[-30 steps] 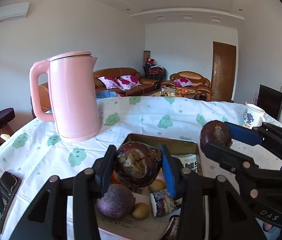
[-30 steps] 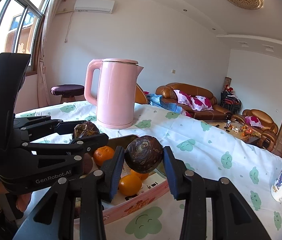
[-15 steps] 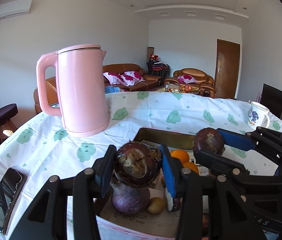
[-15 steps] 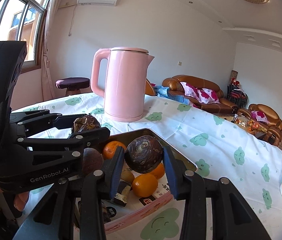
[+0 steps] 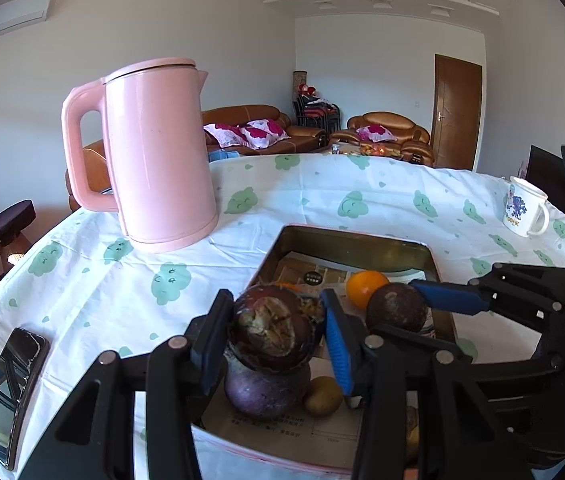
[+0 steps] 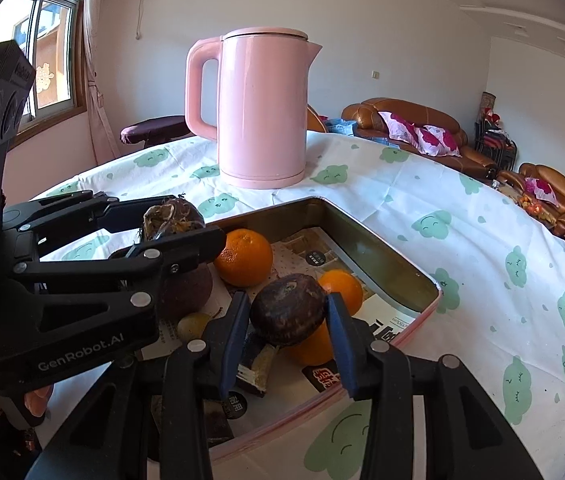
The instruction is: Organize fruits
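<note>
My left gripper (image 5: 276,320) is shut on a dark purple-brown fruit (image 5: 268,330) with a rough tan patch. It hangs just above the near end of an open metal tin (image 5: 354,236) with a pink rim. My right gripper (image 6: 288,310) is shut on a round dark brown fruit (image 6: 286,308) over the tin's (image 6: 366,220) middle. In the tin lie oranges (image 6: 246,258), a big purple fruit (image 5: 264,394) and a small yellowish fruit (image 5: 322,396). In the right wrist view the left gripper (image 6: 170,222) sits at the left. In the left wrist view the right gripper (image 5: 396,308) is close by on the right.
A tall pink kettle (image 5: 154,152) stands on the cloud-print tablecloth (image 5: 122,292) just behind the tin's far left corner. A phone (image 5: 10,392) lies near the table's left edge. A white mug (image 5: 522,210) stands at the far right. Sofas are beyond the table.
Both views have tipped downward, so more of the tin's inside shows. The right gripper has sunk toward the tin with its fruit. Both grips are unchanged.
</note>
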Motion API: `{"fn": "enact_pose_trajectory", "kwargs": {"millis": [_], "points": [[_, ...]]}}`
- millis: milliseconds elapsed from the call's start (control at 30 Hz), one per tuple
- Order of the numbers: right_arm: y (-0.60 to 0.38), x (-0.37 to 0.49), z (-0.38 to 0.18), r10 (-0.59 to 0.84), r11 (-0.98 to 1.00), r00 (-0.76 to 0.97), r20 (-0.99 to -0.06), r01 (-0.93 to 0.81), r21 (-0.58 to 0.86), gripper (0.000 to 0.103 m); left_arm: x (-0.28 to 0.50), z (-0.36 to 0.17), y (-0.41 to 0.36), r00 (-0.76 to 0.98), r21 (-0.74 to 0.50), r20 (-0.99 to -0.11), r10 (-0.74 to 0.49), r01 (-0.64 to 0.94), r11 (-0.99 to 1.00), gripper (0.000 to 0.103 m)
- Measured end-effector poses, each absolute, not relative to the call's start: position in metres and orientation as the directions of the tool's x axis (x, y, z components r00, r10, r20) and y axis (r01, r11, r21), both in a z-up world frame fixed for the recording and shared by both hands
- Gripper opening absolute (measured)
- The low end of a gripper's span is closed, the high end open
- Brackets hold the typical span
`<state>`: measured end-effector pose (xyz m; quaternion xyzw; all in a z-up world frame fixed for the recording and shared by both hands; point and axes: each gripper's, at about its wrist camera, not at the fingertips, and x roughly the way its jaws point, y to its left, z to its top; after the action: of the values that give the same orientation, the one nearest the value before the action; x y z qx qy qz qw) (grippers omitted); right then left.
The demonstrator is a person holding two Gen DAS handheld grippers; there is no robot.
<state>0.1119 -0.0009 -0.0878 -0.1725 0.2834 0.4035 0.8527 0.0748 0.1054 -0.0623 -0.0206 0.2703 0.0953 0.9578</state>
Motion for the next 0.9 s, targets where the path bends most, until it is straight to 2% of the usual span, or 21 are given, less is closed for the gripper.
{"fn": "enact_pose_trajectory", "kwargs": {"millis": [100, 167, 233, 433, 733, 833, 900], "points": [[0.001, 0.111, -0.09, 0.583, 0.609, 0.507, -0.635, -0.79, -0.072, 0.044, 0.074, -0.062, 0.104, 0.837, 0.019, -0.517, 0.177, -0.195, 0.981, 0.047], [0.0, 0.11, -0.09, 0.578, 0.613, 0.515, -0.633, -0.786, -0.079, 0.054, 0.074, -0.062, 0.104, 0.838, 0.021, -0.514, 0.182, -0.2, 0.98, 0.05], [-0.001, 0.108, -0.089, 0.574, 0.621, 0.526, -0.627, -0.779, -0.085, 0.061, 0.071, -0.061, 0.105, 0.844, 0.018, -0.503, 0.186, -0.205, 0.979, 0.06], [-0.014, 0.098, -0.081, 0.566, 0.664, 0.598, -0.568, -0.739, -0.117, 0.061, 0.058, -0.05, 0.105, 0.875, -0.009, -0.448, 0.185, -0.211, 0.977, 0.069], [-0.05, 0.086, -0.063, 0.51, 0.776, 0.755, -0.412, -0.611, -0.158, 0.062, 0.04, -0.03, 0.103, 0.908, -0.021, -0.365, 0.206, -0.23, 0.973, 0.078], [-0.06, 0.086, -0.058, 0.481, 0.805, 0.792, -0.377, -0.569, -0.167, 0.067, 0.04, -0.03, 0.1, 0.908, -0.012, -0.358, 0.217, -0.237, 0.972, 0.086], [-0.067, 0.087, -0.055, 0.471, 0.819, 0.806, -0.359, -0.551, -0.163, 0.071, 0.04, -0.031, 0.099, 0.908, -0.01, -0.359, 0.216, -0.235, 0.972, 0.087]]}}
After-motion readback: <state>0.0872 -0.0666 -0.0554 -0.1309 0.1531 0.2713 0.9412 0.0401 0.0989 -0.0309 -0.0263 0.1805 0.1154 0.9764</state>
